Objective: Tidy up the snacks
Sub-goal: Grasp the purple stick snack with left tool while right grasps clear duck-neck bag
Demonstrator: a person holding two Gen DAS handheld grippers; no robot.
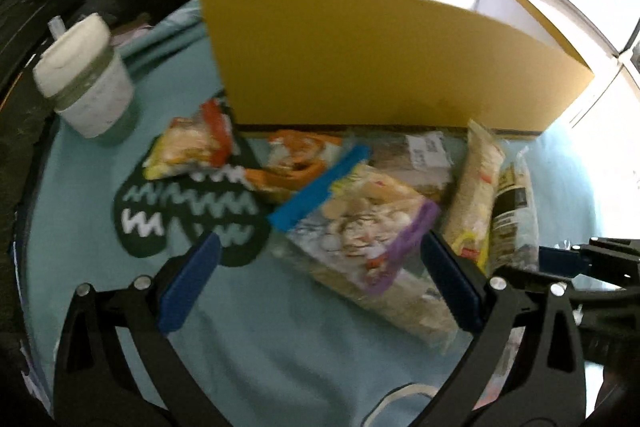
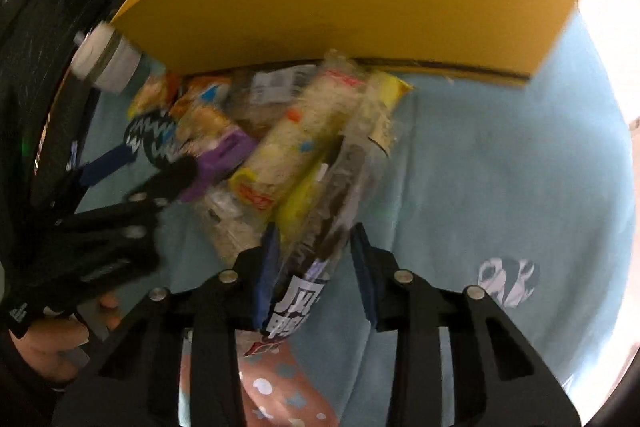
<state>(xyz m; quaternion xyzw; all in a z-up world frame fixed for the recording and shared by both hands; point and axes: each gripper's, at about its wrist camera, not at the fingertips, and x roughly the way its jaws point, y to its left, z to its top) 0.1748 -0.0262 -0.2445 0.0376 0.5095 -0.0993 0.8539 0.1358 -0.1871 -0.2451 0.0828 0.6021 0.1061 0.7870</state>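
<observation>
Blue cloth [image 1: 100,227] covered the surface, with the yellow box [image 1: 380,59] beyond both grippers. Left gripper [image 1: 320,291] stood wide over the clipped snack bag [image 1: 360,227], not holding it. Right gripper [image 2: 314,275] was narrow around a clear dark packet [image 2: 336,195]. If the pads caught only thin film, the packet could slip out.

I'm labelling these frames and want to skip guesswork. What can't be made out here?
- Yellow box contents: left wrist view, front wall hides all but a few tips.
- Snack packet print between right gripper pads: right wrist view, motion blur.
- Left gripper: open; the bag with purple clip below is smeared.
</observation>
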